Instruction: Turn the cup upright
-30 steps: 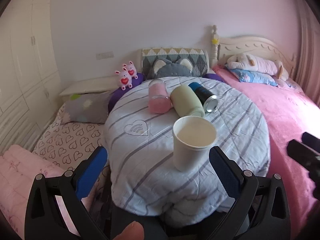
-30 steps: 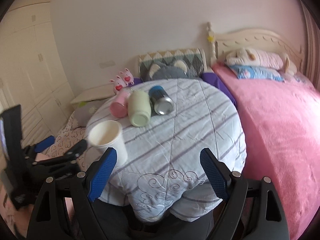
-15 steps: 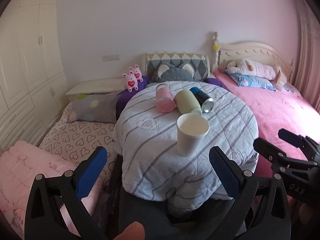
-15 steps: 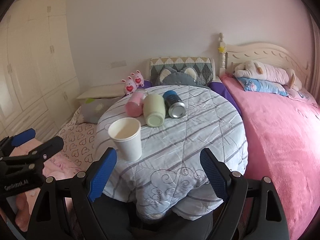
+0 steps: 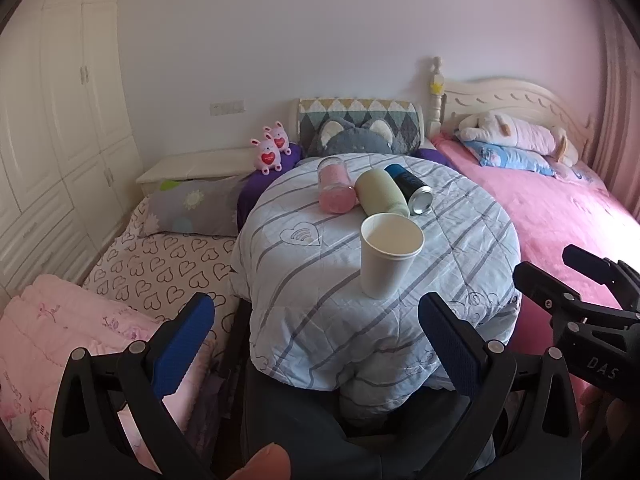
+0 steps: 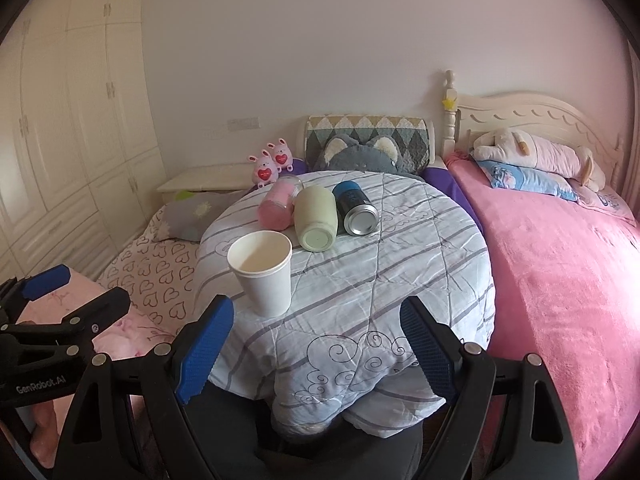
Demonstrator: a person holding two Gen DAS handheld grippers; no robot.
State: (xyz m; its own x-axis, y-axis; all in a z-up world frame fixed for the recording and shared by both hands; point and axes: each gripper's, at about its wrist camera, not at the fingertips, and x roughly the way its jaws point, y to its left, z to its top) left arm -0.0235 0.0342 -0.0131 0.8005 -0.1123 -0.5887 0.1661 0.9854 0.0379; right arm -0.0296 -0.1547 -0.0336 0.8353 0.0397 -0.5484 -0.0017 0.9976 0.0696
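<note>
A white paper cup (image 5: 388, 258) stands upright, mouth up, near the front of the round table under a striped quilt (image 5: 312, 280); it also shows in the right wrist view (image 6: 264, 272). Behind it lie three cups on their sides: a pink one (image 5: 336, 190), a pale green one (image 5: 380, 194) and a blue metal one (image 5: 412, 192). My left gripper (image 5: 316, 340) is open and empty, back from the table's front edge. My right gripper (image 6: 316, 344) is open and empty too, at about the same distance.
A pink bed (image 6: 560, 272) with a plush toy lies to the right. A low bed with heart-print sheets (image 5: 160, 264) lies to the left. White wardrobes (image 6: 60, 120) line the left wall. Cushions and two pink bunny toys (image 5: 272, 152) sit behind the table.
Both grippers have pulled back from the table and risen a little, so the paper cup looks smaller and farther away. The cups have not moved.
</note>
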